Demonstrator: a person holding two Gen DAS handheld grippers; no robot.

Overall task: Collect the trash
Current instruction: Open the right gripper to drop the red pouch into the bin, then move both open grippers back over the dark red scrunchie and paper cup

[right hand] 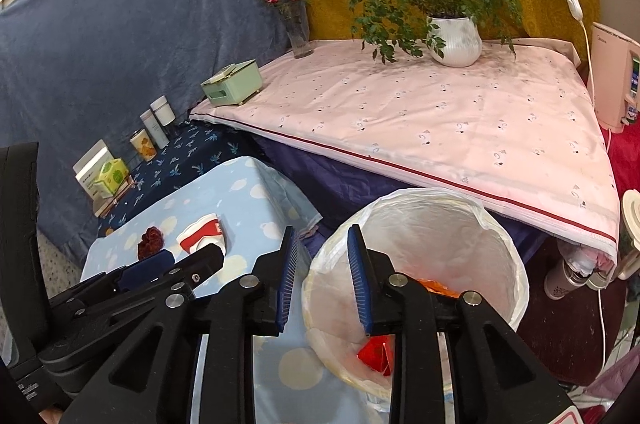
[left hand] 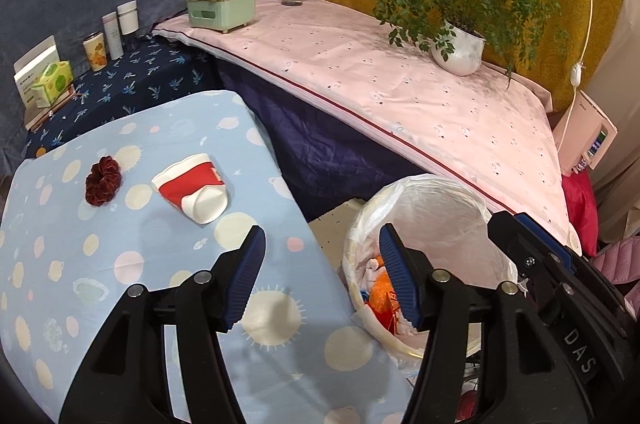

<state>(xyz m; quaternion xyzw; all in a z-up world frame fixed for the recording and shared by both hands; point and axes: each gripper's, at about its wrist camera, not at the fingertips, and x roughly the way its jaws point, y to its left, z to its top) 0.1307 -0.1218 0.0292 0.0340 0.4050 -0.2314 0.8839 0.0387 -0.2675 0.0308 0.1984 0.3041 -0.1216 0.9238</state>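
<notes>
Both tools empty. We read the left gripper (left hand: 322, 276) as wide apart, nothing between its blue pads; the right gripper (right hand: 322, 278) has a narrower gap, also holding nothing, and sits above the near rim of the bin.

Trash bin (left hand: 498, 224), lined with a white bag, lower right of the left view; it already holds orange and red scraps (left hand: 380, 294). We judge some collecting is done.

Remaining candidate: a crushed red-and-white paper cup (left hand: 192, 186) lying on its side on the blue dotted cloth (left hand: 120, 304), left of centre, well apart from the bin. Just beside it, further left, a dark red scrunchie (left hand: 103, 180); we judge it probably not trash.

Step in hand, as we judge: between drops, about to go for the cup. Next move calls for the left gripper to reach forward and left, straddle the flattened cup body and close lightly.

Writing: "DAS" on the tool body at lower right of the left view. Cup label and box print at upper left too small to read.
</notes>
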